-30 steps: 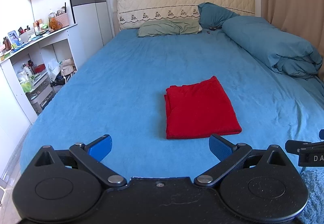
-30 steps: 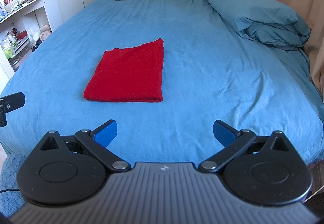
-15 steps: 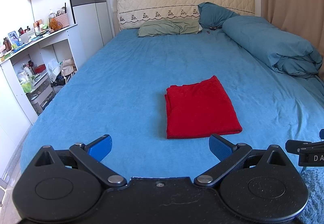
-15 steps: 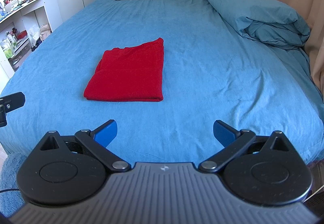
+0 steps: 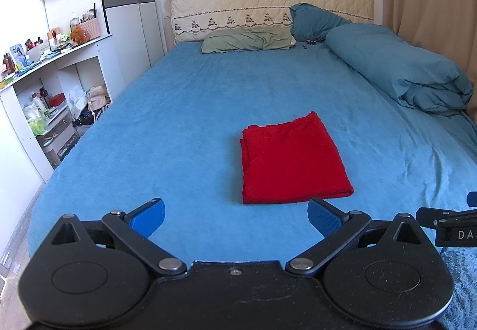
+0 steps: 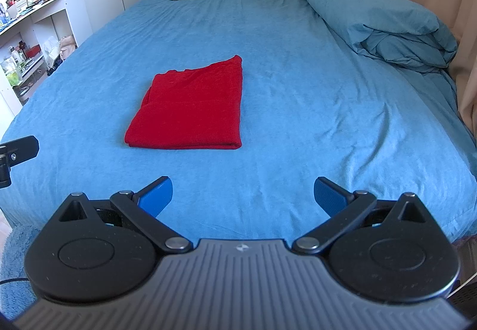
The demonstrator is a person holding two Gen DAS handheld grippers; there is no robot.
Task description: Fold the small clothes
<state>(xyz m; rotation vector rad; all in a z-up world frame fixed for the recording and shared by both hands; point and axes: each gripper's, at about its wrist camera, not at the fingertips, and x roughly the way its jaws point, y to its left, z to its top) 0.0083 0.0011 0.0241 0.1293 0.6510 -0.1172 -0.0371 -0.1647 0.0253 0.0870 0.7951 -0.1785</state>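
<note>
Garment: one red cloth (image 5: 290,158), folded into a flat rectangle, lies on the blue bed (image 5: 193,109). In the left wrist view it sits at centre frame, slightly right of the midline; in the right wrist view it sits left of centre (image 6: 190,109).

Position relative to jaws: the cloth lies forward of both tools and apart from each. The left gripper (image 5: 235,215) has the cloth's near edge just beyond its right-hand pad; the jaws stand spread wide and grasp nothing. The right gripper (image 6: 243,194) has the cloth up and to the left of its gap, with bare sheet between; its jaws are likewise spread wide and empty. The left gripper is judged the nearer and better aligned of the two.

Long axis: the rectangle runs roughly from the lower frame toward the headboard (image 5: 268,6) in the upper frame, near edge a rounded fold, layered edges visible along the left side in the left wrist view.

Judgement: the fold appears complete or nearly so. Any further fold would call for pinching the near corners from the lower frame edge.

Containers: none on the bed. Shelves (image 5: 50,109) at the left frame edge hold bottles and boxes, contents too small to identify. A rolled duvet (image 5: 396,70) occupies the right side, well apart from the cloth.
</note>
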